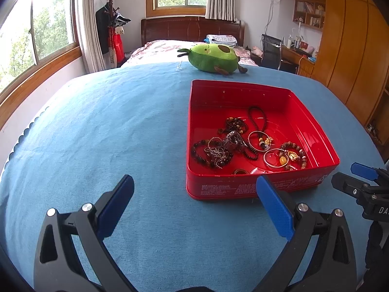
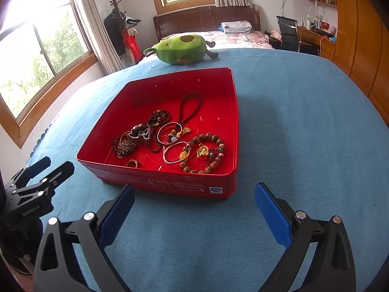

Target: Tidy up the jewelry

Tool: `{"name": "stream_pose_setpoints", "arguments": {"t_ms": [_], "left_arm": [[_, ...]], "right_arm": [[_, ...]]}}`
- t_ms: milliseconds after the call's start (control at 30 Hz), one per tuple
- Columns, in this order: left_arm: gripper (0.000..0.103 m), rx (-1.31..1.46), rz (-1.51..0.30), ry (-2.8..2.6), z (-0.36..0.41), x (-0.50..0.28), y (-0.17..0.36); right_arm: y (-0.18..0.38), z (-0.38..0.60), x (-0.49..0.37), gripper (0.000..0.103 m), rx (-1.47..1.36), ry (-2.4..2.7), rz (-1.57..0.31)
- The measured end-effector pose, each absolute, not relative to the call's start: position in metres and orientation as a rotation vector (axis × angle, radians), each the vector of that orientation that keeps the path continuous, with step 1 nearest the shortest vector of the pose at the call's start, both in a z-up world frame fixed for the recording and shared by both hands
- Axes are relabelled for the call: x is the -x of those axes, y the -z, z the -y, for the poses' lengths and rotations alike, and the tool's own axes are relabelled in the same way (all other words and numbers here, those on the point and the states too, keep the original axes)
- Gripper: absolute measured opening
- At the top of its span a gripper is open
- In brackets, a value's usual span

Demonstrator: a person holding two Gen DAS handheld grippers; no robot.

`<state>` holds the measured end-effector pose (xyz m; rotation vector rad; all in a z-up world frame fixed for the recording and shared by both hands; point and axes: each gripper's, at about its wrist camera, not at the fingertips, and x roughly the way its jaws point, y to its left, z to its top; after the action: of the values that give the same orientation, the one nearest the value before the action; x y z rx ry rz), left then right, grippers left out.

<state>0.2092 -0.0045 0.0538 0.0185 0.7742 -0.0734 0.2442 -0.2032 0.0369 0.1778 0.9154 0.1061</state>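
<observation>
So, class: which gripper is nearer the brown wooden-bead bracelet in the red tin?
Right. The right gripper sits just before the red tin's near wall by the brown wooden-bead bracelet; the left gripper is off to the tin's left.

Lying on its side at the far edge of the blue tablecloth (image 1: 121,126): a green avocado plush toy (image 1: 211,57). Standing beyond it, a bed with a dark wooden headboard (image 1: 192,28), folded linens (image 1: 222,39) resting near the pillow end. Hanging with clothes in the left corner, a coat rack (image 1: 110,12). Sitting at a cluttered desk (image 1: 297,54) by the wooden wardrobe (image 1: 352,48), a black chair (image 1: 271,51).
</observation>
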Motion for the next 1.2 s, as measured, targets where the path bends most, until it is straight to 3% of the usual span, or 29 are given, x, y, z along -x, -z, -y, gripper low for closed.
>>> {"name": "stream_pose_setpoints", "arguments": {"t_ms": [1200], "left_arm": [[0.1,-0.03,-0.773,0.079,0.0066,-0.2089,-0.0534]], "right_arm": [[-0.0372,0.203,-0.2441,0.099,-0.177,-0.106,-0.916]]}}
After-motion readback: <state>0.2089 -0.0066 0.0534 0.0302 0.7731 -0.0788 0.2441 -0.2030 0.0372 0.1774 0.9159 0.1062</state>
